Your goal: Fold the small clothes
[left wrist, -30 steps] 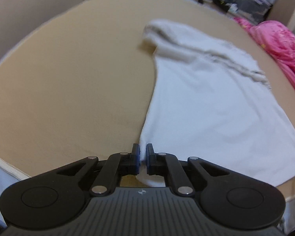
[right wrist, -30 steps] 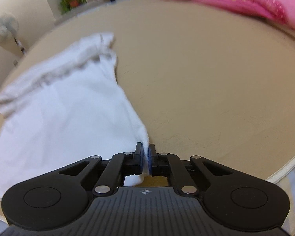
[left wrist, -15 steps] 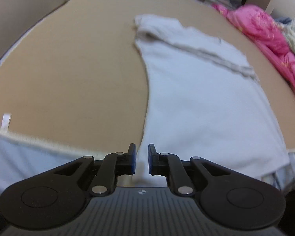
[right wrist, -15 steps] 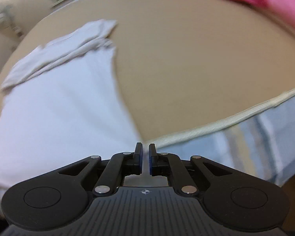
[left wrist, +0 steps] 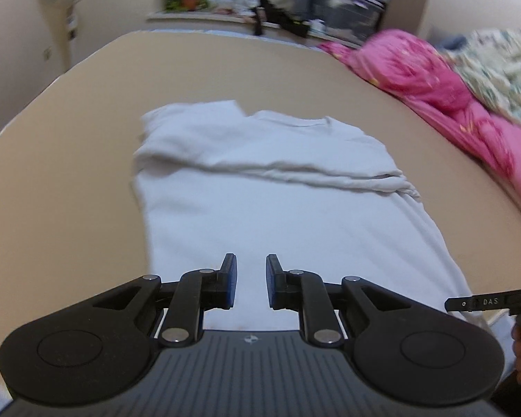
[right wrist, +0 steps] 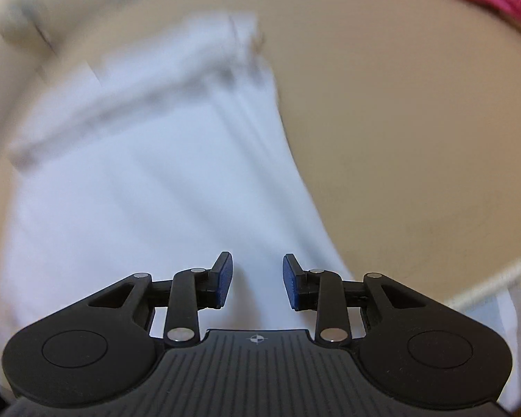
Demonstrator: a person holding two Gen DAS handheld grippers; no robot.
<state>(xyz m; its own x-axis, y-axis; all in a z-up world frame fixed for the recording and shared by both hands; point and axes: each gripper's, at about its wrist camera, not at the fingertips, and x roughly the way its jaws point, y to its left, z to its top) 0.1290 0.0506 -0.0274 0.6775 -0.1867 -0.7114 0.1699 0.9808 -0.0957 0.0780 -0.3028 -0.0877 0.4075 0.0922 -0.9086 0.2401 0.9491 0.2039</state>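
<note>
- big tan flat mattress-like surface [left wrist: 69, 173] fills both views, guess it's the folding bench since it's wide and bare
- rumpled pink quilt [left wrist: 434, 80] shoved to the upper right of the left view, probably just kept out of the way
- white cotton t-shirt [left wrist: 278, 208] lies flat mid-frame, neck end away, a fold ridge across the chest; hem runs off the near edge
- left gripper [left wrist: 249, 283] hangs over the shirt's near end, jaws opening, nothing between them
- right gripper [right wrist: 257, 283] same deal, spreading wider, empty, over the blurry shirt [right wrist: 139, 191]; likely lining up for the next fold
</note>
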